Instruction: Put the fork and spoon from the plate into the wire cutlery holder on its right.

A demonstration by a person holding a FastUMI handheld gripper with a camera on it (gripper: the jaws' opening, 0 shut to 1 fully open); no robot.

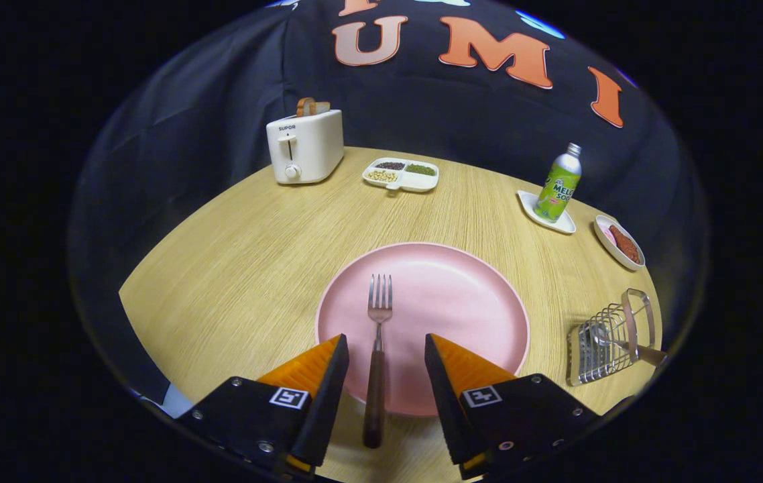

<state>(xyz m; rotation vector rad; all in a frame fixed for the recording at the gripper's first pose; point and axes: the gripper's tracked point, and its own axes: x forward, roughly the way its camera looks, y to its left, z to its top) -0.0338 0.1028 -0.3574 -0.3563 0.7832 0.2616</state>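
Your gripper [386, 345] hangs over the near edge of the round pink plate [462, 295], its jaws spread apart with nothing gripped. Between them lies the steel fork with a dark wooden handle [377, 349], tines pointing away from you on the plate, handle end overhanging the rim onto the light wood worktop [241, 255]. To the plate's right stands the wire cutlery holder [606, 339], with the wooden-handled spoon [616, 341] already resting in it. Beyond sit a white toaster [304, 144], a divided snack tray [401, 174] and a green soda bottle [559, 184].
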